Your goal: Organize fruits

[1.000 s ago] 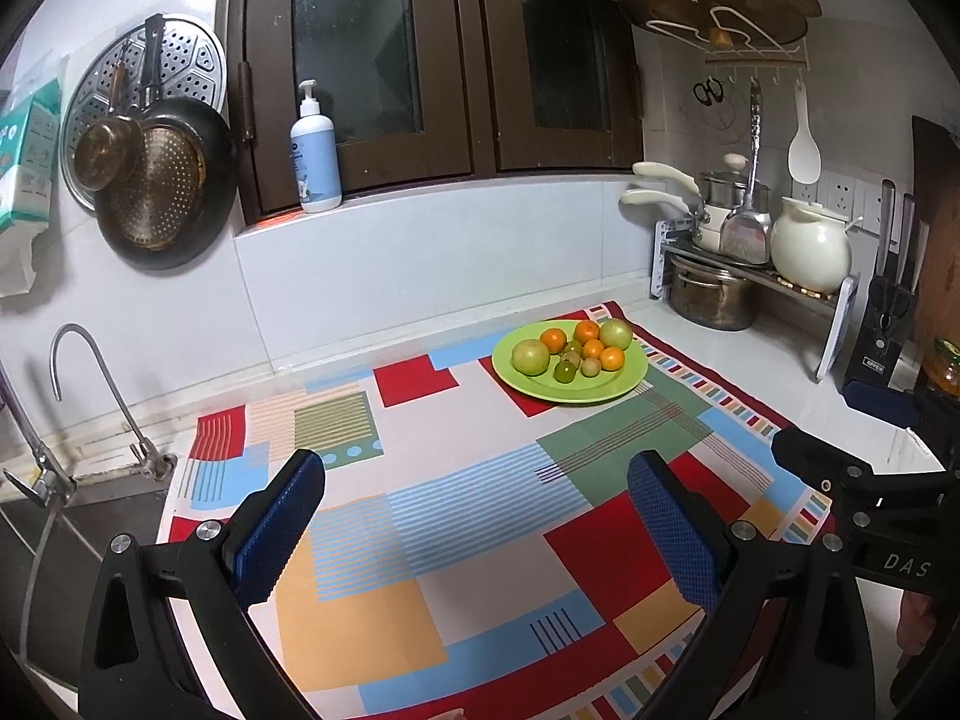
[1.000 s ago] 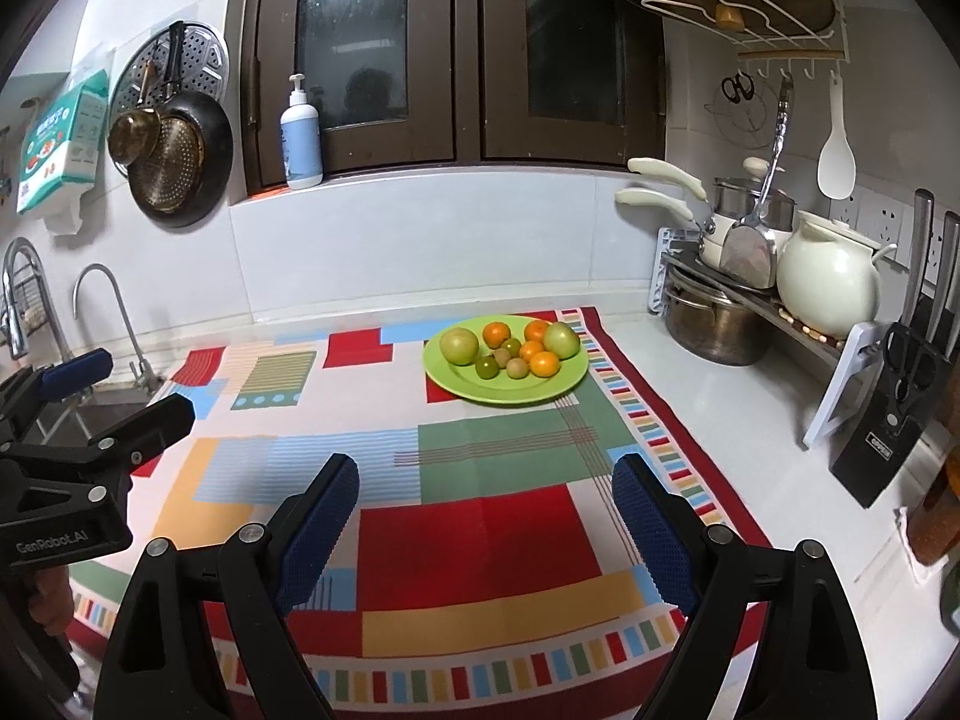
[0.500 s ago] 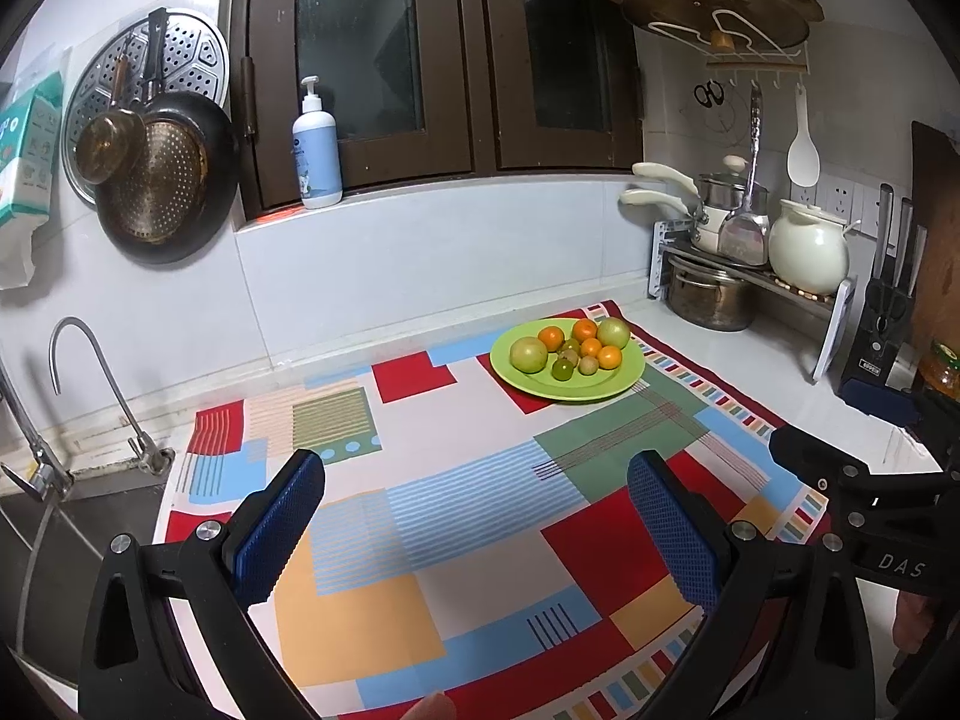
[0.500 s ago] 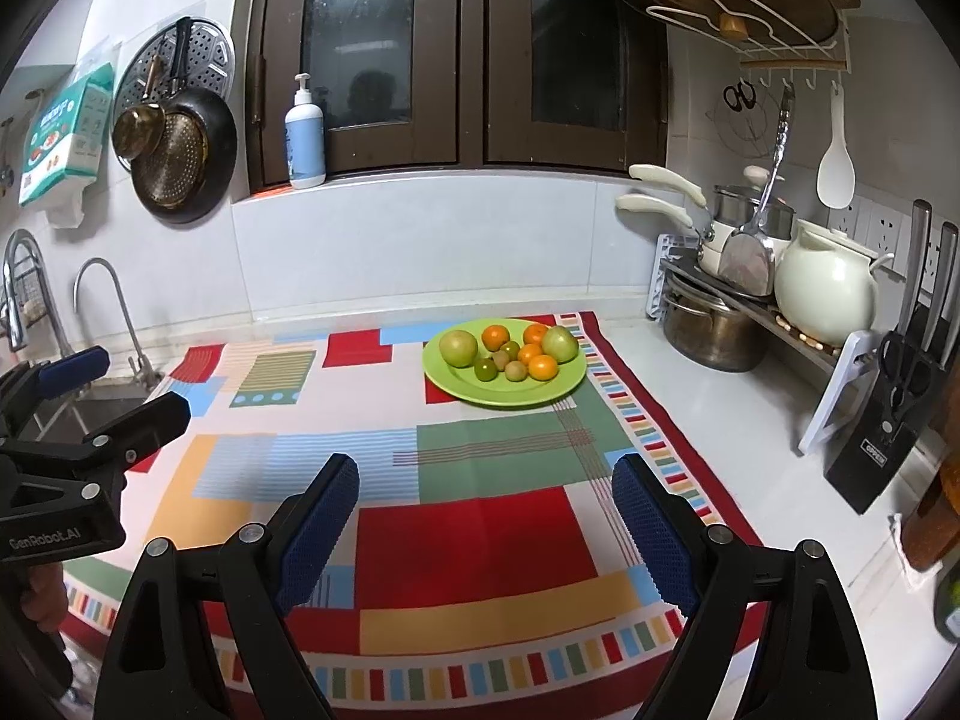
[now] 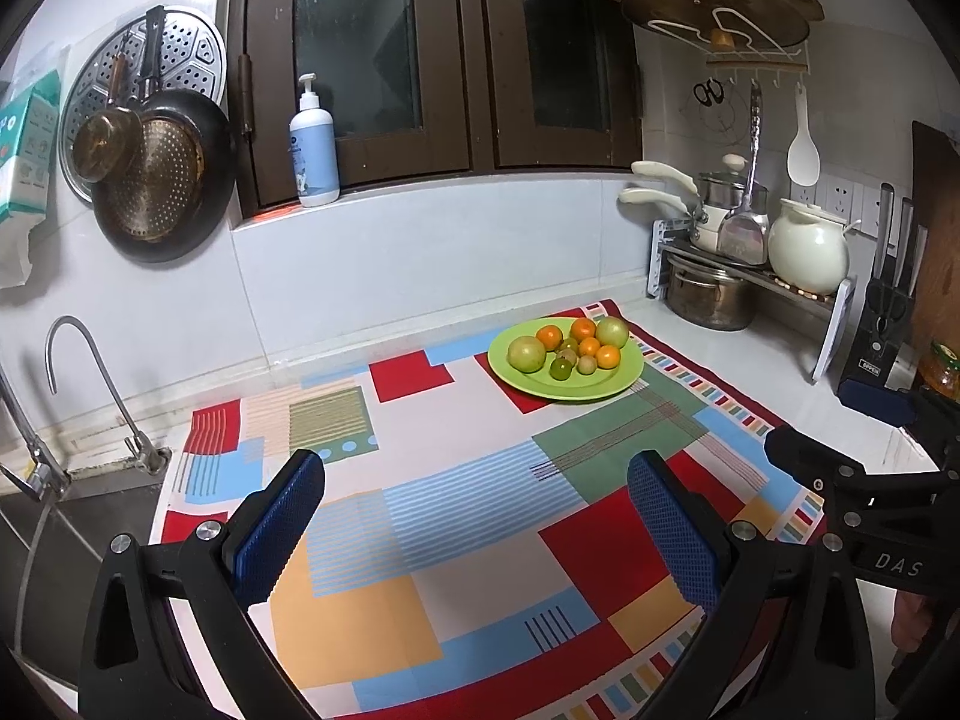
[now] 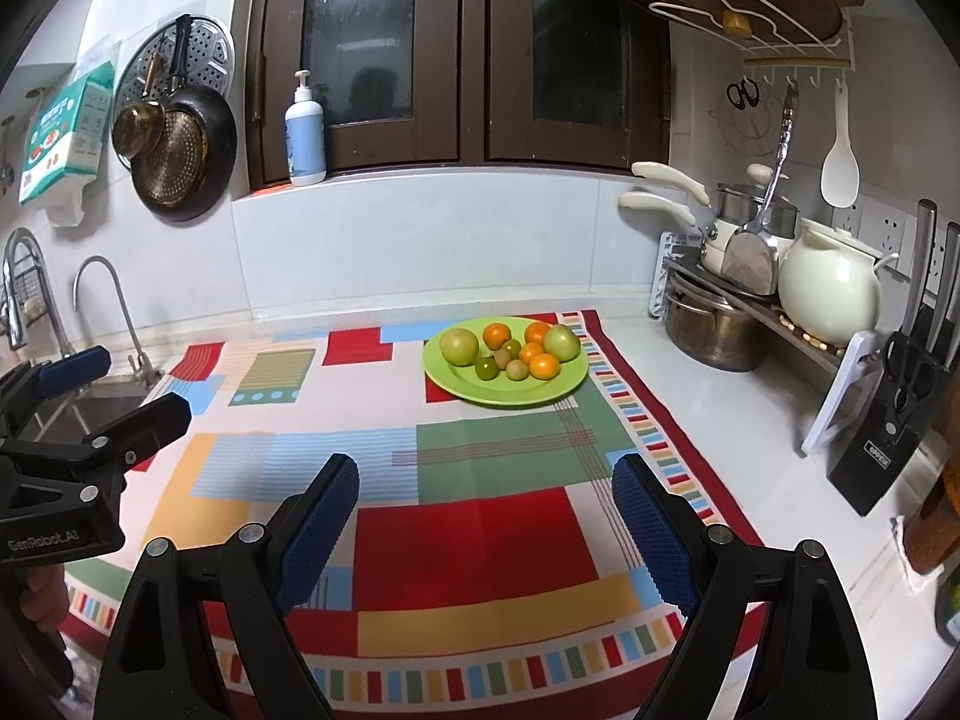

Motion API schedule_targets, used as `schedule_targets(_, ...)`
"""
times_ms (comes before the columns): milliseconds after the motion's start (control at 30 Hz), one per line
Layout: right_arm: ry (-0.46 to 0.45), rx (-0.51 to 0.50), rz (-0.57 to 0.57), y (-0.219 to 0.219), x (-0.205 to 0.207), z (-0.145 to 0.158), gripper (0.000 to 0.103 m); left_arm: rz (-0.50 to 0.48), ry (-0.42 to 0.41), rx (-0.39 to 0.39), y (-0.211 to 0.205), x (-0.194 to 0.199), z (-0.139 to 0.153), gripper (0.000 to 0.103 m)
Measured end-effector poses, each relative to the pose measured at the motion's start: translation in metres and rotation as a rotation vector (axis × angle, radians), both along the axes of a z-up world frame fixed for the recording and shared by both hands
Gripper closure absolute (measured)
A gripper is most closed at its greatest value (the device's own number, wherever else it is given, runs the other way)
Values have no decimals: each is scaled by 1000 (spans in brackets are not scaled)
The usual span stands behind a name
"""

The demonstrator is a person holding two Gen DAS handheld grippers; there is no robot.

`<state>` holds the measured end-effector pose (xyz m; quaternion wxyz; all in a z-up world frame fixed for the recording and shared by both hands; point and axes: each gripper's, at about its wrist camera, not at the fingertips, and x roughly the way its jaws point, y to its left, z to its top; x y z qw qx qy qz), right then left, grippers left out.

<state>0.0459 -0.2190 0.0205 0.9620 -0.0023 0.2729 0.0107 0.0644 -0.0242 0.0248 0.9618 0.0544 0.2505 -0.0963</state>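
Observation:
A green plate (image 5: 600,387) (image 6: 456,387) sits at the far right of a colourful patchwork cloth (image 5: 456,510) (image 6: 480,480). It holds two large green fruits (image 6: 459,346), several oranges (image 6: 545,366) and several small green and brown fruits (image 6: 486,368). My left gripper (image 5: 480,516) is open and empty, well short of the plate, above the cloth. My right gripper (image 6: 486,516) is open and empty too, near the cloth's front. The left gripper also shows at the left edge of the right wrist view (image 6: 108,384).
A sink with taps (image 5: 78,396) lies left of the cloth. A rack with pots (image 6: 714,324) and a white kettle (image 6: 831,291) stands at the right, with a knife block (image 6: 888,438) in front. Pans (image 5: 156,180) hang on the wall. A soap bottle (image 5: 314,150) stands on the sill.
Both views have shifted slightly, so both grippers have drifted a little. The fruit and plate have not moved, and both grippers stay open.

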Motion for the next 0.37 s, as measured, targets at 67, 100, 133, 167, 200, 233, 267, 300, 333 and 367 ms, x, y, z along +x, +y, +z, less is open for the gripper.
schedule_targets(67,1,-2,2,1,1,-1,16,2,4,-1,0,2,-1,0)
schedule_targets(100,2,-3,2,1,2,-1,16,3,7,-1,0,2,-1,0)
schedule_targets(133,3,-3,2,1,3,-1,16,4,10,-1,0,4,-2,0)
schedule_targets(167,2,-3,2,1,2,-1,16,4,13,-3,0,4,-3,0)
schedule_targets(200,3,-3,2,1,2,-2,16,4,15,-4,0,4,-4,0)
schedule_targets(233,5,-3,3,1,3,-2,16,4,17,-4,1,4,-4,0)
schedule_targets(267,6,-2,6,2,4,-3,16,5,18,-4,1,4,-5,0)
schedule_targets(300,7,-3,7,2,5,-3,16,6,19,-5,1,5,-6,0)
schedule_targets(333,7,-4,8,2,6,-3,16,5,21,-6,1,6,-6,0)
schedule_targets(367,8,-5,9,2,6,-4,16,6,23,-6,2,6,-7,0)
